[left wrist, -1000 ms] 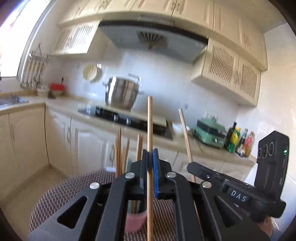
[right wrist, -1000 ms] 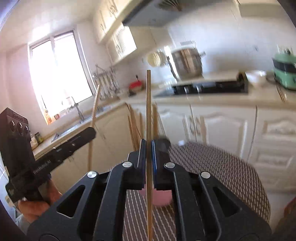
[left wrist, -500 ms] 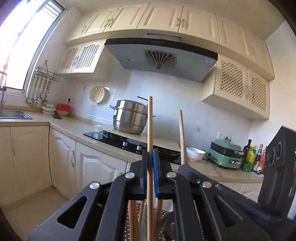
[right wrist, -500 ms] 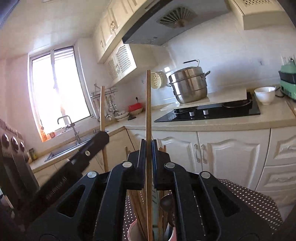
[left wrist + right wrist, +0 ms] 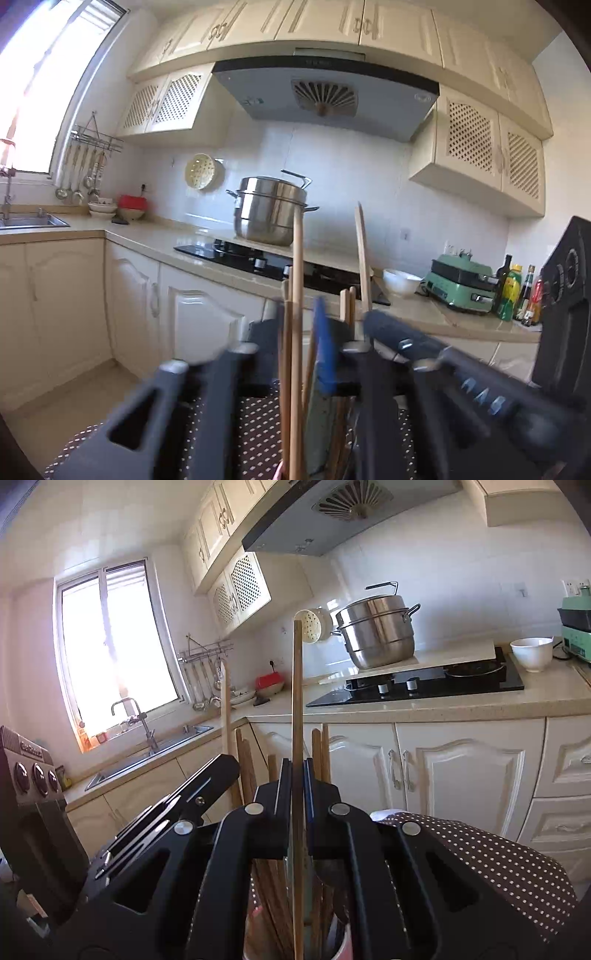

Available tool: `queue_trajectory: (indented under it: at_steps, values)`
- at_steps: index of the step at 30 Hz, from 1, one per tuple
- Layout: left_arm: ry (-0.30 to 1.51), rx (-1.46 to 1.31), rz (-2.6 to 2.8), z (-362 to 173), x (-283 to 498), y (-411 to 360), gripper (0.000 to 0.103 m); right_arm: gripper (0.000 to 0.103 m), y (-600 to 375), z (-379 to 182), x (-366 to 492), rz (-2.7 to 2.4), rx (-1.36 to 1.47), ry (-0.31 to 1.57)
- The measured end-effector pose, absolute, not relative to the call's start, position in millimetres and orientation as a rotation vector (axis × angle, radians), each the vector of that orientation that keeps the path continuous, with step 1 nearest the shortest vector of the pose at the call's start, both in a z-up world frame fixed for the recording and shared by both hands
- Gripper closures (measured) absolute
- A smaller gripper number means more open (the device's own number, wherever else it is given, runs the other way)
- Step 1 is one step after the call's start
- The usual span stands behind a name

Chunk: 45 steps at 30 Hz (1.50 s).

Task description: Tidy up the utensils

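Observation:
My right gripper point(image 5: 296, 775) is shut on an upright wooden chopstick point(image 5: 297, 686) whose lower end reaches into a pink holder cup point(image 5: 345, 947) full of chopsticks. My left gripper point(image 5: 308, 332) is blurred and its jaws stand apart, with a wooden chopstick point(image 5: 297, 280) standing loose between them, over the same cup. The left gripper shows at the left of the right wrist view point(image 5: 207, 782). The right gripper and its chopstick point(image 5: 364, 258) show at the right of the left wrist view.
The cup stands on a round table with a dark dotted cloth point(image 5: 498, 853). Behind are cream cabinets, a black hob point(image 5: 424, 685), a steel pot point(image 5: 378, 631), a white bowl point(image 5: 532, 653), a sink point(image 5: 147, 753), and a green appliance with bottles point(image 5: 517, 291).
Both grippers came down to the cup and both cameras tilted up. The left jaws have opened off their chopstick. The right gripper still grips its chopstick.

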State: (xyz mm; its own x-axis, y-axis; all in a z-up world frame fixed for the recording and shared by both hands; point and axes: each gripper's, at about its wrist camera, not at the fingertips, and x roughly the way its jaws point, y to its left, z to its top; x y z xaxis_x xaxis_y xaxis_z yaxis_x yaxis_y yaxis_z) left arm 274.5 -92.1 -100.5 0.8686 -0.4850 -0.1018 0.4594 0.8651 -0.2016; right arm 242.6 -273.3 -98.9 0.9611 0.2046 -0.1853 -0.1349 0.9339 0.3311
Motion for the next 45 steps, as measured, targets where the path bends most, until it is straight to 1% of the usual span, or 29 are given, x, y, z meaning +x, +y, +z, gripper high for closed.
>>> queue_trajectory:
  at_steps: [1,2,3,4,5,9,16,28,36,45]
  values:
    - [0.146,-0.187,-0.481,-99.6,272.0,-86.9,0.04,0.084,-277.6,-96.8,237.9,0.166,0.335,0.215]
    - [0.138,-0.214,-0.47,-97.9,269.2,-79.7,0.025,0.071,-284.5,-93.8,231.3,0.146,0.356,0.205]
    - [0.121,-0.262,-0.476,-94.7,265.3,-67.8,0.018,0.035,-291.9,-91.5,224.6,0.116,0.379,0.189]
    - [0.12,-0.274,-0.473,-92.1,263.0,-61.9,0.008,0.009,-300.0,-89.3,217.0,0.114,0.407,0.158]
    - [0.121,-0.271,-0.461,-88.8,260.3,-58.5,0.006,0.005,-304.8,-86.7,210.9,0.115,0.416,0.139]
    - [0.144,-0.191,-0.432,-75.1,245.6,-58.2,0.004,0.005,-308.3,-78.3,199.5,0.089,0.396,0.167]
    - [0.228,-0.078,-0.307,-60.0,211.0,-61.1,0.004,0.005,-297.3,-73.1,177.7,0.03,0.343,0.289]
    - [0.37,-0.005,-0.202,-51.3,149.2,-42.7,0.004,0.005,-280.4,-63.6,115.6,-0.024,0.246,0.41]
    - [0.39,0.003,-0.144,-31.8,95.1,-25.8,0.004,0.005,-262.6,-48.6,68.1,-0.065,0.171,0.419]
    - [0.332,0.048,-0.08,-9.4,34.4,-16.6,0.004,0.005,-238.7,-28.6,24.0,-0.098,0.095,0.366]
